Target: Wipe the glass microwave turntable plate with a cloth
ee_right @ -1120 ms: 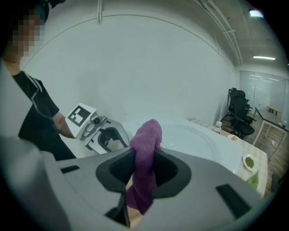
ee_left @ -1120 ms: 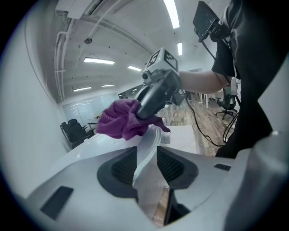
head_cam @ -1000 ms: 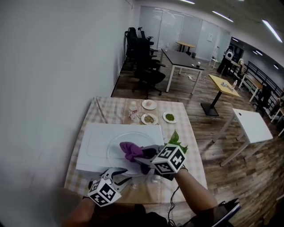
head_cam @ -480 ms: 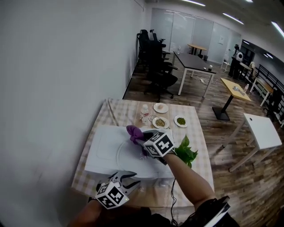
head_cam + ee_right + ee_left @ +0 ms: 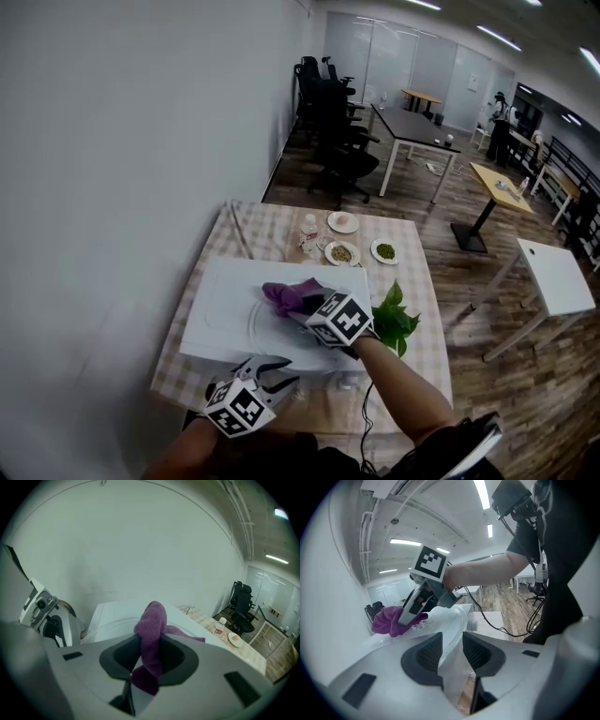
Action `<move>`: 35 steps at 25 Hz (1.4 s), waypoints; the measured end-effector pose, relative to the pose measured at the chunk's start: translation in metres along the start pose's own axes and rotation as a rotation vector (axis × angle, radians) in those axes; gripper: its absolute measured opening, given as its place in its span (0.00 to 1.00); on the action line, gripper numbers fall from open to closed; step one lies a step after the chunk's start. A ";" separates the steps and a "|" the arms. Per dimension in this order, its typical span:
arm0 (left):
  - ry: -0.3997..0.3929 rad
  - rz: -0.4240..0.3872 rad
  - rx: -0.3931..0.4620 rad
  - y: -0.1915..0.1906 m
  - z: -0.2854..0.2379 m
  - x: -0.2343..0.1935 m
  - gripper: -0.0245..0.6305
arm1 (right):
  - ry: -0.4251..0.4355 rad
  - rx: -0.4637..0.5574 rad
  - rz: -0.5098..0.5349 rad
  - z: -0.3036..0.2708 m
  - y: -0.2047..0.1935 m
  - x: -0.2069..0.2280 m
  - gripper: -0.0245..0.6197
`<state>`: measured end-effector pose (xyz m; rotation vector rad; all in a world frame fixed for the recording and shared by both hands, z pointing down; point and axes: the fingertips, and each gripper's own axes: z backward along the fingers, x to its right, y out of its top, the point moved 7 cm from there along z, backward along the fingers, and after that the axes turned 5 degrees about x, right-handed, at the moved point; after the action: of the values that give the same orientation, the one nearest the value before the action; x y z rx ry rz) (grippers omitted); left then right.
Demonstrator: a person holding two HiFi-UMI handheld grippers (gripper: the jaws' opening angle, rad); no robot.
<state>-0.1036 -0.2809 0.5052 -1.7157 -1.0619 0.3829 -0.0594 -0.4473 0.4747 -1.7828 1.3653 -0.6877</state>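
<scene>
The clear glass turntable plate (image 5: 277, 330) lies on top of a white microwave (image 5: 217, 302). My left gripper (image 5: 279, 371) is at the plate's near rim, and in the left gripper view that rim (image 5: 451, 620) runs between its two pads, which are closed on it (image 5: 452, 652). My right gripper (image 5: 306, 306) is shut on a purple cloth (image 5: 292, 296) and presses it onto the far side of the plate. The cloth (image 5: 152, 620) bulges up between the right gripper's pads (image 5: 150, 654). The left gripper view shows the cloth (image 5: 388, 620) on the glass.
The microwave sits on a checked tablecloth (image 5: 412, 361) beside a white wall. Behind it stand three small dishes (image 5: 341, 253) and a bottle (image 5: 309, 231). Green leaves (image 5: 394, 321) lie at the right of my right arm. A cable hangs at the table's near edge.
My right gripper has carried the purple cloth across and down, so it now lies flattened on the plate. The left gripper has kept its place at the rim.
</scene>
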 end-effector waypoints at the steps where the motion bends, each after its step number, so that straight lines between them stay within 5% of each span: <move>1: 0.001 0.001 0.002 -0.001 0.000 0.000 0.25 | 0.013 0.003 -0.006 0.003 -0.003 -0.005 0.20; 17: 0.021 0.015 0.043 -0.006 0.004 0.000 0.27 | 0.123 0.045 -0.060 0.054 -0.033 -0.079 0.20; 29: 0.096 0.142 0.170 -0.001 0.033 -0.015 0.18 | 0.187 0.012 -0.014 0.064 -0.036 -0.099 0.20; 35: 0.172 0.248 0.216 -0.009 0.058 -0.026 0.12 | 0.185 0.044 0.052 0.057 -0.003 -0.083 0.20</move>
<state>-0.1618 -0.2664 0.4836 -1.6555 -0.6607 0.4793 -0.0355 -0.3528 0.4484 -1.6765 1.5013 -0.8656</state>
